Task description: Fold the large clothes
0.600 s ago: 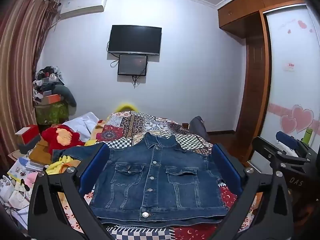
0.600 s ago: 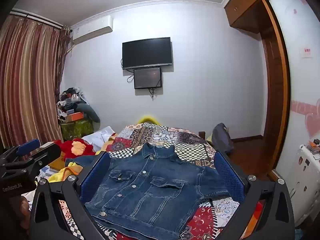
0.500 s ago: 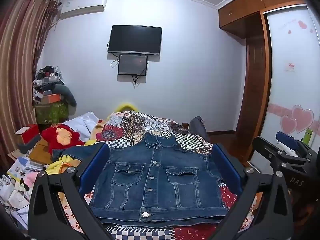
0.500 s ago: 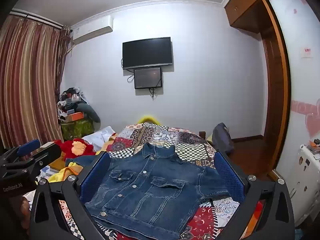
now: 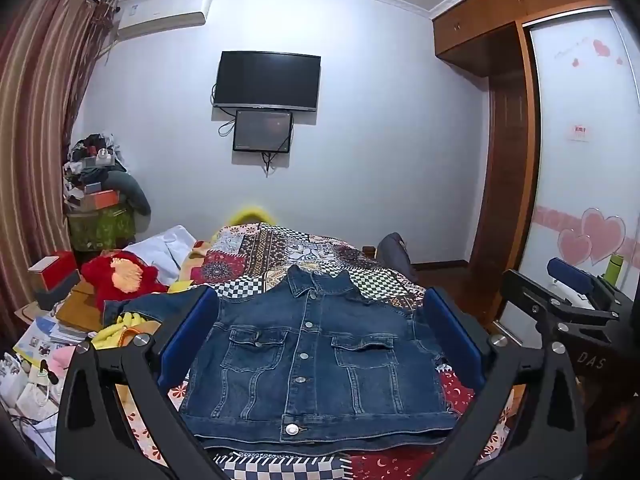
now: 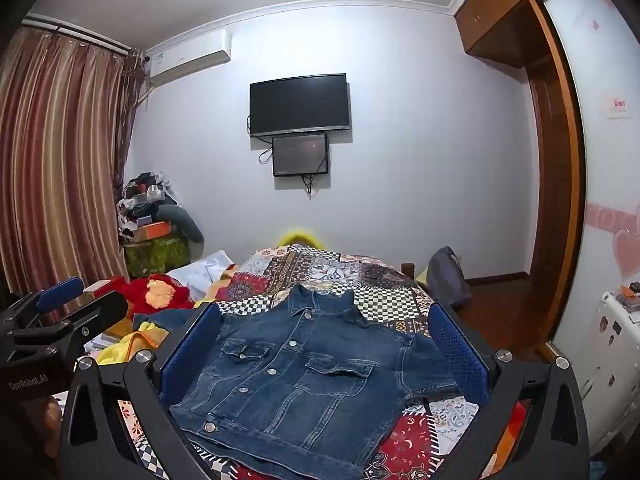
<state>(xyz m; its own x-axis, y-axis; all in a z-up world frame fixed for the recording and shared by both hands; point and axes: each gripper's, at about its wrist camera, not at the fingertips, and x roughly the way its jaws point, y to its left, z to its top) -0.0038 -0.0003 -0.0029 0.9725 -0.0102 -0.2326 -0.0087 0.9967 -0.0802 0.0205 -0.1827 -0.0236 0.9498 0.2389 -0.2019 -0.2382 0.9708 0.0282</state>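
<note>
A denim jacket (image 5: 316, 364) lies front side up on a bed covered with a patchwork quilt (image 5: 280, 248). Its front is buttoned, the collar points toward the far wall, and the hem is nearest the cameras. One sleeve reaches out to the left toward a red plush toy (image 5: 120, 276) and some yellow fabric (image 5: 120, 326); in the right wrist view the other sleeve (image 6: 424, 364) lies bent along the jacket's right side.

The left tool (image 5: 320, 338) hovers above the near edge of the bed with its jaws spread as wide as they go. Its blue pads (image 5: 188, 334) frame the jacket's body in the picture but are apart from the cloth, and nothing is held. The right tool (image 6: 324, 350) is likewise fully spread and empty, with the jacket seen between its blue pads (image 6: 458, 354), no contact visible. Each tool shows at the edge of the other's view: the right tool (image 5: 568, 300) at the right in the left wrist view, the left tool (image 6: 52, 320) at the left in the right wrist view.

On the far wall hang a dark television (image 5: 267, 80) and a smaller screen (image 5: 262, 131) just below it, with an air conditioner (image 5: 164, 14) up to the left. Striped curtains (image 6: 52, 160) cover the left side, and a wooden wardrobe (image 5: 504, 152) stands to the right. A cluttered pile of things (image 5: 98, 184) sits in the far left corner.
</note>
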